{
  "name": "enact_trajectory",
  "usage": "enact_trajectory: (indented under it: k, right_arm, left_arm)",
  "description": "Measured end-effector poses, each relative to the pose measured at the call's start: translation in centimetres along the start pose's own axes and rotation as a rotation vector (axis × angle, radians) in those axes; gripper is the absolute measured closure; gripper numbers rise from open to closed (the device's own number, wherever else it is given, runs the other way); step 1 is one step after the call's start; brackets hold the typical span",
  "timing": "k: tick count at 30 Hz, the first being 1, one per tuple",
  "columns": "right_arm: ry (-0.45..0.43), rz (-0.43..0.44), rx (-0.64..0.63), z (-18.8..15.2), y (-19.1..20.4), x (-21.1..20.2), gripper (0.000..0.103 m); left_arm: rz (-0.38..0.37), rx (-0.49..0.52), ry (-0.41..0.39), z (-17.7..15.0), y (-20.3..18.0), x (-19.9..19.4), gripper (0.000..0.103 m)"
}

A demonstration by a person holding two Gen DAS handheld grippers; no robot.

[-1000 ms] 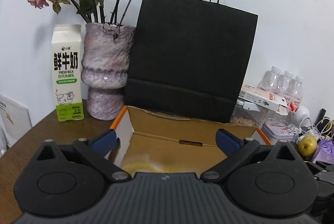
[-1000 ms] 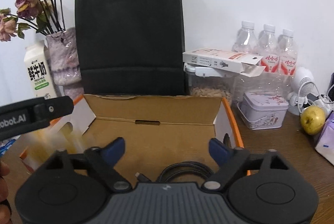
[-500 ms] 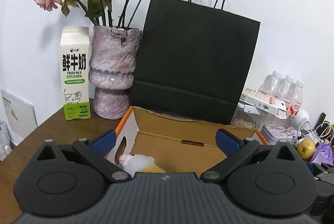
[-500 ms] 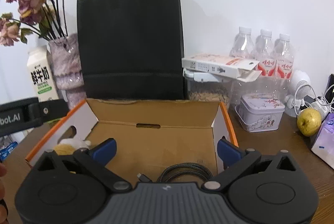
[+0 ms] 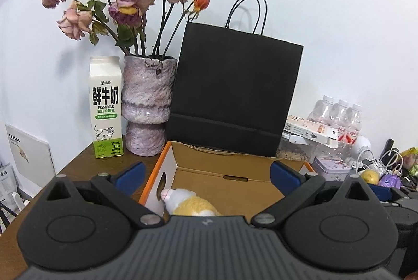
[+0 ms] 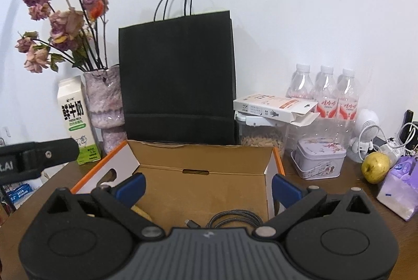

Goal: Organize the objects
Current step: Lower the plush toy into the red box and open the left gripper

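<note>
Standing against the wall, the black paper bag [image 6: 177, 79] hides whatever lies behind it. Below it sits the open cardboard box [image 6: 206, 162], its near edge cut off by both tool bodies. The left gripper [image 5: 206, 175] hangs above the box's left half, jaws spread wide and empty; the right gripper [image 6: 207, 187] hangs above the right half, equally spread and empty. A plush toy [image 5: 188, 204] lies inside by the left wall, its lower part hidden. A braided cable [image 6: 232, 218] coils by the right wall, partly covered.
</note>
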State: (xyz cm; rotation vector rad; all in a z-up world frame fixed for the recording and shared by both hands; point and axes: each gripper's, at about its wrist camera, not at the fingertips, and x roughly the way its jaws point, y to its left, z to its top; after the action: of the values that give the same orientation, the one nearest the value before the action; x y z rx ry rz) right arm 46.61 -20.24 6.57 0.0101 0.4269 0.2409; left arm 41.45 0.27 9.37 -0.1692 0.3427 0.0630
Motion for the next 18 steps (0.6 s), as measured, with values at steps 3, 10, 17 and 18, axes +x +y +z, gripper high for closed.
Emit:
enact_trajectory:
  k: [3, 10, 17, 18]
  right_arm:
    - [-0.007, -0.004, -0.013, -0.4, 0.1, -1.4, 0.0]
    - [-0.021, -0.009, -0.039, -1.7, 0.5, -4.8, 0.0]
    - [-0.021, -0.008, -0.051, -3.1, 1.0, -7.7, 0.0]
    - [-0.02, -0.009, -0.054, -3.3, 1.1, -8.1, 0.0]
  left_arm:
    - [-0.007, 0.011, -0.011, -0.3, 0.2, -1.5, 0.0]
    - [-0.013, 0.029, -0.025, -1.3, 0.7, -4.6, 0.0]
    - [-0.022, 0.055, -0.015, -2.4, 1.3, -7.2, 0.0]
    - [-0.024, 0.056, -0.013, -2.5, 1.5, -7.6, 0.0]
